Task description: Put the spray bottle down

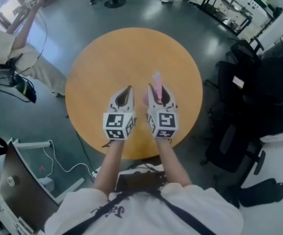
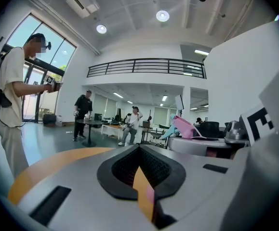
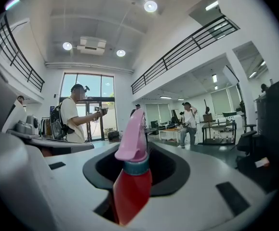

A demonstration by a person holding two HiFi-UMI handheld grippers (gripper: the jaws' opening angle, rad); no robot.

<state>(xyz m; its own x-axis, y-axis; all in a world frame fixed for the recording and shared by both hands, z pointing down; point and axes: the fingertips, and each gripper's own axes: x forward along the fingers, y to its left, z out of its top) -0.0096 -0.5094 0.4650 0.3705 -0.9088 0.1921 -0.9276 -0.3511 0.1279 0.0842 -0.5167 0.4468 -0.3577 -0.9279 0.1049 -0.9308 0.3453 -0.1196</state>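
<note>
Over the near half of a round orange table (image 1: pixel 97 58), a person holds two grippers side by side, both pointing away from the body. Clamped in the right gripper (image 1: pixel 160 96) is a spray bottle (image 1: pixel 157 84) – red body back between the jaws, pink spray head sticking out past their tips. Its long axis runs along the jaws, head end leading toward the table's middle and tilted somewhat upward. The left gripper (image 1: pixel 124 96) is closed and empty – only a thin slit shows between its jaws.
</note>
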